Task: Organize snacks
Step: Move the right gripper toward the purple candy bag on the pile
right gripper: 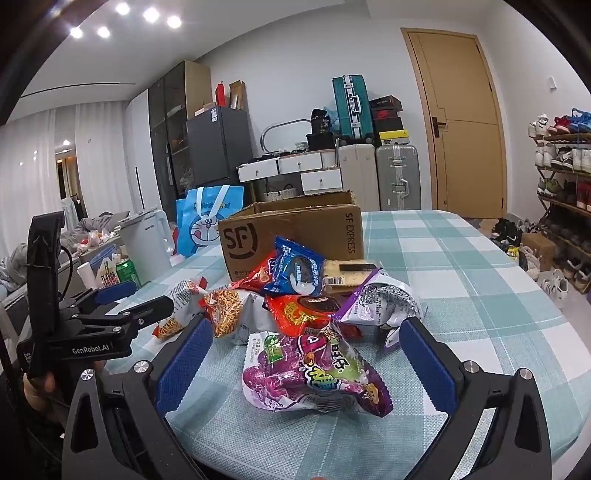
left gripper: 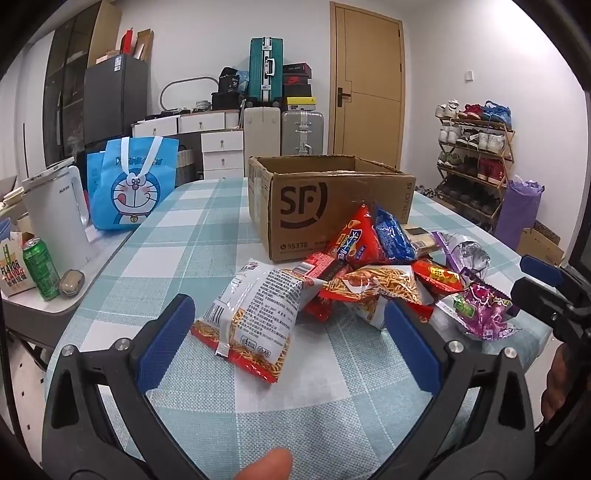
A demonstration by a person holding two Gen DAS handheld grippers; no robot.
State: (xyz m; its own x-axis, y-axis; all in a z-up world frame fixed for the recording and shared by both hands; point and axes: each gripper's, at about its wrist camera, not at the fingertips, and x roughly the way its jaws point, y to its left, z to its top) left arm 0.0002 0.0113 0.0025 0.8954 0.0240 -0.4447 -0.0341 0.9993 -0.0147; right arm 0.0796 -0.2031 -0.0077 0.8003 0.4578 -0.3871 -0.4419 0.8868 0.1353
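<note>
A checked table (left gripper: 166,236) in a busy room, with a heap of snack bags near its front edge.

Both jaws are wide and hold nothing. The left gripper (left gripper: 284,347) faces the noodle snack bag (left gripper: 255,325); the right gripper (right gripper: 306,363) faces the purple bag (right gripper: 314,373). I think it is best to pinch one bag by its middle, then lift it over the open cardboard box (left gripper: 325,206) just behind the heap.

You get bright, even indoor light from ceiling spotlights (right gripper: 125,20) at eleven o'clock in the right wrist view. Shadows stay soft, snack wrappers glint faintly, and fisheye bending with black vignetting takes every corner.
</note>
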